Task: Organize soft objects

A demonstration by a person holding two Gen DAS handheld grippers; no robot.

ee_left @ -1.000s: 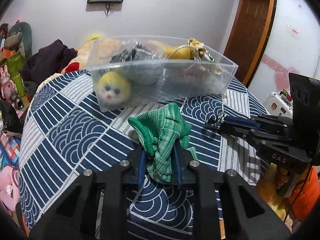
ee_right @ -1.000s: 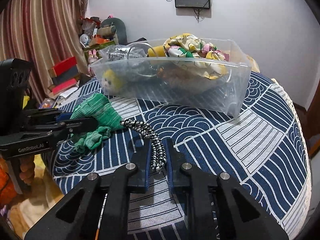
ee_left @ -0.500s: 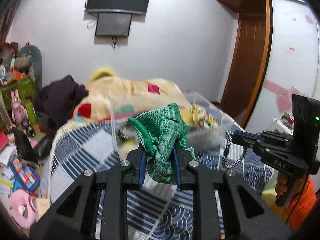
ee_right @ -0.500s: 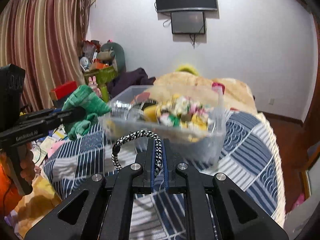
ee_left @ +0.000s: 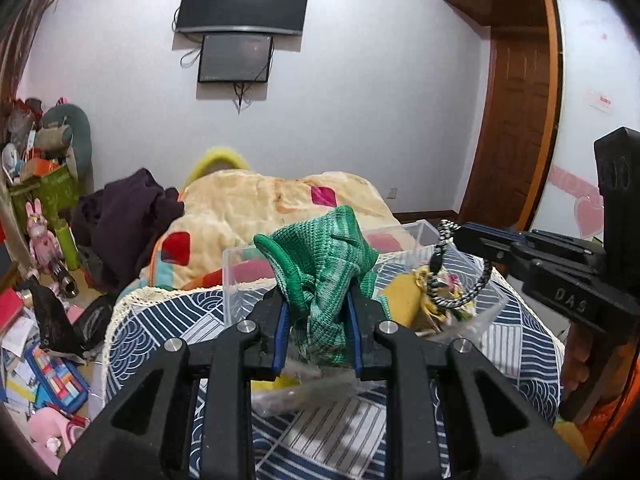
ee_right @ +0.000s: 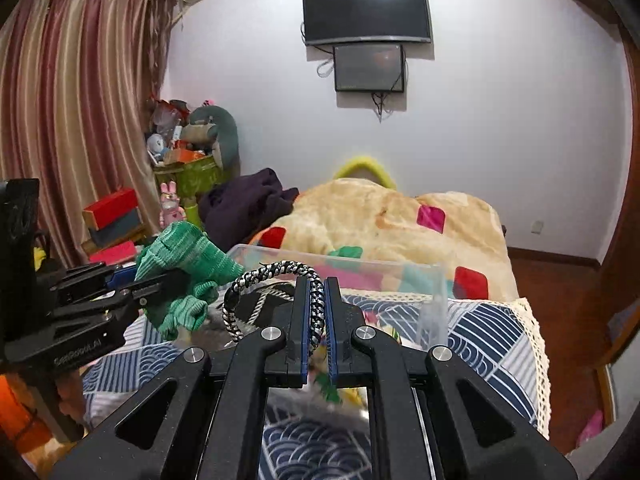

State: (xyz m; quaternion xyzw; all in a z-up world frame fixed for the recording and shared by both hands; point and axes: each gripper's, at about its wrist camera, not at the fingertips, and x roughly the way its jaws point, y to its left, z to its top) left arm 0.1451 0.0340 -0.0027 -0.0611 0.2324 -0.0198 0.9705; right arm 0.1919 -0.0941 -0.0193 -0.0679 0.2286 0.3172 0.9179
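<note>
My left gripper is shut on a green knitted cloth and holds it over the clear plastic bin. The cloth also shows in the right wrist view, held by the left gripper. My right gripper is shut on a black-and-white braided cord and holds it above the bin. In the left wrist view the right gripper hangs the cord over the bin's right part. Yellow and patterned soft things lie in the bin.
The bin stands on a table with a blue-and-white wave-pattern cloth. Behind it is a bed with a beige blanket and dark clothes. Toys and boxes clutter the floor at the left. A wooden door stands at the right.
Both grippers have risen from the table top with the cloth and the cord and moved forward over the bin, which now sits low and close beneath them.
</note>
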